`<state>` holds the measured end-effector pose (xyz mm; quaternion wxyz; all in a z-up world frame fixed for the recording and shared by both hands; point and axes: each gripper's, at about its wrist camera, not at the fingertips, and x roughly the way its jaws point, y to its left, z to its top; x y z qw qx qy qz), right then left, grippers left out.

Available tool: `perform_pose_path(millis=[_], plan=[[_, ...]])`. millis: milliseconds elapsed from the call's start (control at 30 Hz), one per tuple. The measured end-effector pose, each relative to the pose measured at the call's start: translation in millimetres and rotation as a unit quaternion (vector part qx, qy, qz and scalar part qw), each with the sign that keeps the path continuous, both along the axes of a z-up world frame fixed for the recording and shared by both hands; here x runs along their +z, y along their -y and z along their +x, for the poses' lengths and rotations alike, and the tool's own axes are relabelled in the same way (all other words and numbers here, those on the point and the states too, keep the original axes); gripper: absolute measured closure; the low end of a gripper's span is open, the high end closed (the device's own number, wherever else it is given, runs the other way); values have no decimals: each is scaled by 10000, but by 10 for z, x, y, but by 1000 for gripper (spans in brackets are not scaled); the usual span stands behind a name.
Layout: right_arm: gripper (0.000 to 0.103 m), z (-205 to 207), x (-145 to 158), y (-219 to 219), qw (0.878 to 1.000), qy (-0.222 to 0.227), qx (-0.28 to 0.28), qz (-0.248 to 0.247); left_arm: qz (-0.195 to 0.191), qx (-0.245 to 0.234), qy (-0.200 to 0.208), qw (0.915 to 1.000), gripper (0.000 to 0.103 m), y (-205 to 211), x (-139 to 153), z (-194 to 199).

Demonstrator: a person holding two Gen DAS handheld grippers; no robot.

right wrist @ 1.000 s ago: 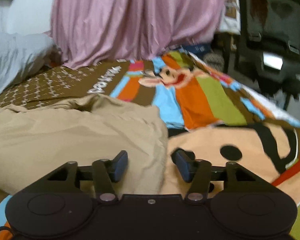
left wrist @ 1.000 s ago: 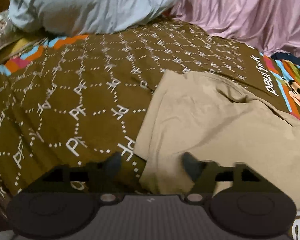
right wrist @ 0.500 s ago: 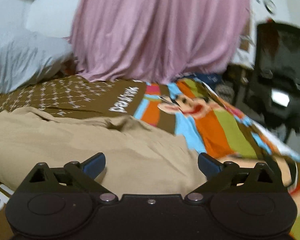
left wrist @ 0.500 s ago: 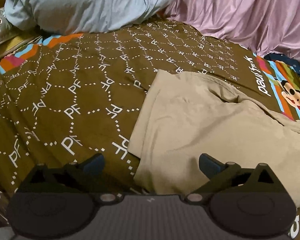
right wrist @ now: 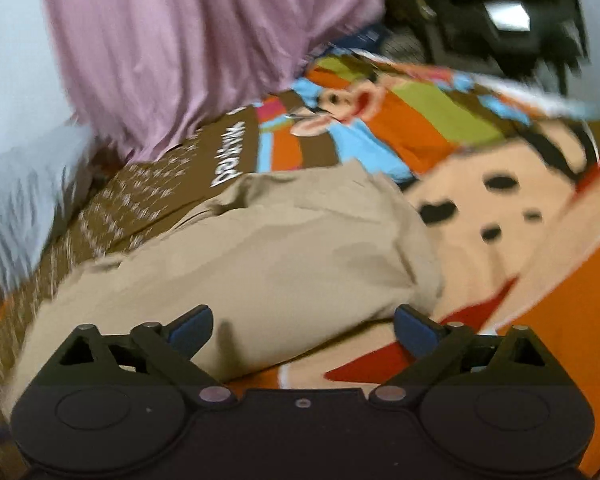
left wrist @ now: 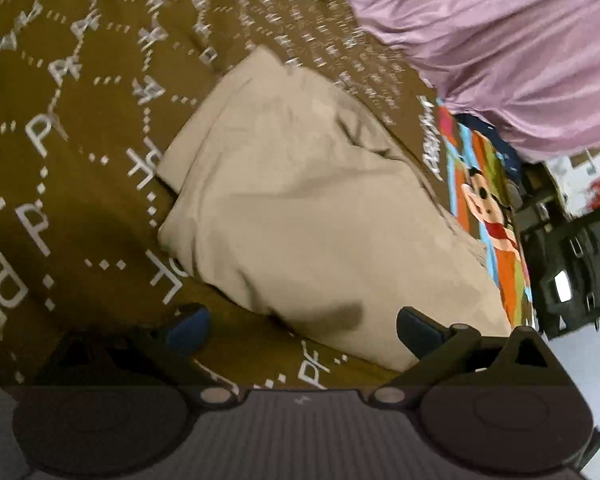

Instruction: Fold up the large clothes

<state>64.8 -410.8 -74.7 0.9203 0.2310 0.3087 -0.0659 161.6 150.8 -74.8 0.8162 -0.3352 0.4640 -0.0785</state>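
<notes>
A beige garment (left wrist: 312, 208) lies folded into a thick stack on the brown patterned bedspread (left wrist: 60, 128). It also shows in the right wrist view (right wrist: 268, 264). My left gripper (left wrist: 302, 326) is open and empty, just above the stack's near edge. My right gripper (right wrist: 302, 326) is open and empty over the stack's near right part. Both views are tilted and blurred.
A pink curtain (left wrist: 492, 44) hangs behind the bed. The bedspread's bright cartoon part (right wrist: 480, 184) lies right of the garment. A black office chair (right wrist: 508, 12) stands beyond the bed's right side. A light blue pillow (right wrist: 16, 184) lies at the left.
Both grippers have opened wide and let go of the garment, then pulled back. Both cameras have tilted, the left one swinging right toward the chair.
</notes>
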Motion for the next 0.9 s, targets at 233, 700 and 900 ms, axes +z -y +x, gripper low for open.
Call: perform_pose_path(millis=[233,700,900], plan=[[31,165,-185,408,9862,166,-980,1321,206,839,-53,9962,53,-148,-104,84],[90,-257,233,480,9908,665,-1122,370,401,1222,502,9904,99,-195,166,-297],[54,-324,132,491,9869,313,-1551,-317,120,1303,249,9911,50,-268,103,-221]])
